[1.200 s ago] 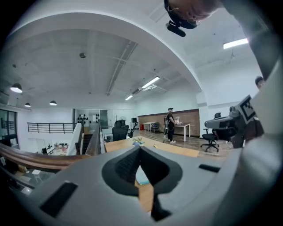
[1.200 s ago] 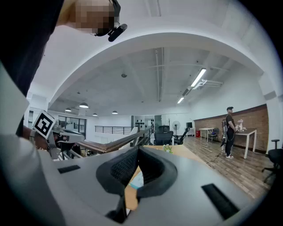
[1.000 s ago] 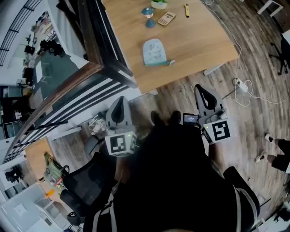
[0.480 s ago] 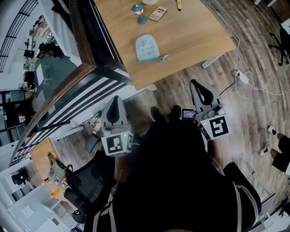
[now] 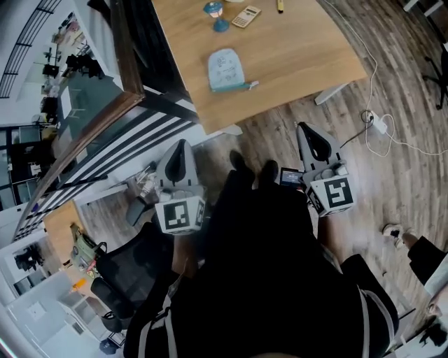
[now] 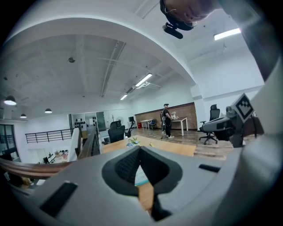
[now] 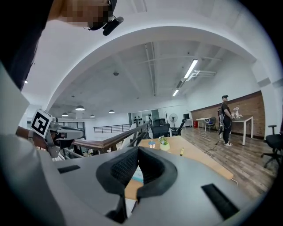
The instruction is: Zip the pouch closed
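A person is standing on the wood-plank floor (image 5: 364,182) in front of a wooden worktop (image 5: 301,49), holding the left gripper (image 5: 181,145) and the right gripper (image 5: 305,130) out ahead, both well short of the worktop's edge. The light-blue pouch (image 5: 225,69) is lying flat near the worktop's near edge, its teal zip side facing the person, well apart from both grippers. A calculator (image 5: 246,16) is sitting farther back. In the left gripper view, the jaws are pressing together at their tips with nothing between them, as are the jaws in the right gripper view; the pouch is showing through the gap behind each pair.
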The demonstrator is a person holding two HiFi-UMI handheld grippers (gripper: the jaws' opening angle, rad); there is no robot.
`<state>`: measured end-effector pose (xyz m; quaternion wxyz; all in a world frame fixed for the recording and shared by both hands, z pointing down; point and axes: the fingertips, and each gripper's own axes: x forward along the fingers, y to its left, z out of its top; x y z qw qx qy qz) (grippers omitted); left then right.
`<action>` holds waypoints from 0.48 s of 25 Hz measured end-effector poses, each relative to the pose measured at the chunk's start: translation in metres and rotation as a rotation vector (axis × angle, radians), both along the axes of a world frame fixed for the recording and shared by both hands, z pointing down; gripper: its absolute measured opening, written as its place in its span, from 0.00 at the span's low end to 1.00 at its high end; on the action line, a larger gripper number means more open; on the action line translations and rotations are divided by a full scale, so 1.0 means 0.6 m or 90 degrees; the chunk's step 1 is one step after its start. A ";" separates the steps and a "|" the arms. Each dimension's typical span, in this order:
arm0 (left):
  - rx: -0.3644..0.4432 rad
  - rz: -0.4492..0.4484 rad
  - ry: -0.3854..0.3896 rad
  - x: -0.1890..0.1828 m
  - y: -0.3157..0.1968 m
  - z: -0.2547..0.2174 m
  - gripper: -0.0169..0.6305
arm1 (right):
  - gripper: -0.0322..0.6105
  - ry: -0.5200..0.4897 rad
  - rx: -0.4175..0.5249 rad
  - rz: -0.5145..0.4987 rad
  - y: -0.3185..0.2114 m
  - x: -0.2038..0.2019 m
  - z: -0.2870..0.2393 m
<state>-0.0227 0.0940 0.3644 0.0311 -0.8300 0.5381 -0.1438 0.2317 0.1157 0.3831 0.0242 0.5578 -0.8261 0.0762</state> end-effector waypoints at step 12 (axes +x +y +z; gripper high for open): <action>-0.031 0.026 0.032 -0.005 -0.070 0.042 0.02 | 0.07 0.037 -0.061 0.017 -0.071 0.002 0.044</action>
